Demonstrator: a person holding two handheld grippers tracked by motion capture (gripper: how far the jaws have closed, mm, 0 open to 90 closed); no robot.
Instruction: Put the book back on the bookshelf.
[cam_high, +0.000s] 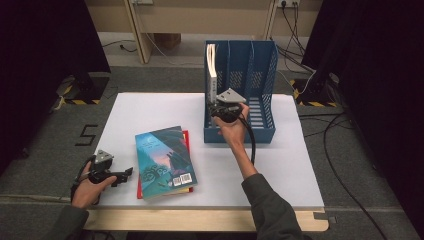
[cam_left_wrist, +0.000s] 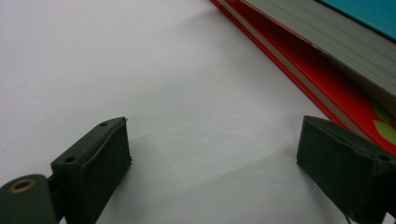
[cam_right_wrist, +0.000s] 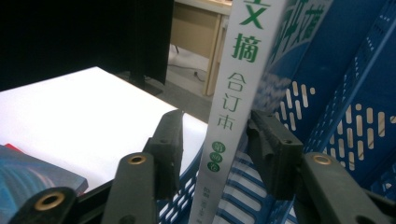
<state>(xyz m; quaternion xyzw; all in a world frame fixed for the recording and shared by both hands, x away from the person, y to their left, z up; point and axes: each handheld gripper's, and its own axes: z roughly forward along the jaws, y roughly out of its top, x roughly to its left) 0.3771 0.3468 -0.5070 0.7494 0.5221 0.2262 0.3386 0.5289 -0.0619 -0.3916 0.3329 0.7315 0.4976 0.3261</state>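
White book (cam_right_wrist: 229, 116) stands upright between the right gripper (cam_right_wrist: 215, 140) jaws, which sit loosely apart with visible gaps, in the blue file rack's (cam_high: 265, 131) leftmost compartment near the desk's (cam_high: 280, 170) far edge. Left gripper (cam_left_wrist: 212, 154) rests wide and empty at the near-left corner, beside the stacked teal book (cam_high: 165, 161) and red book (cam_left_wrist: 327, 88).

Dark grey sleeves, black tool (cam_high: 218, 106) with grey triangular plate, trailing black cable

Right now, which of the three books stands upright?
The white-spined book in the blue rack's leftmost slot, between the right gripper's jaws. The teal book and the red book under it lie flat.
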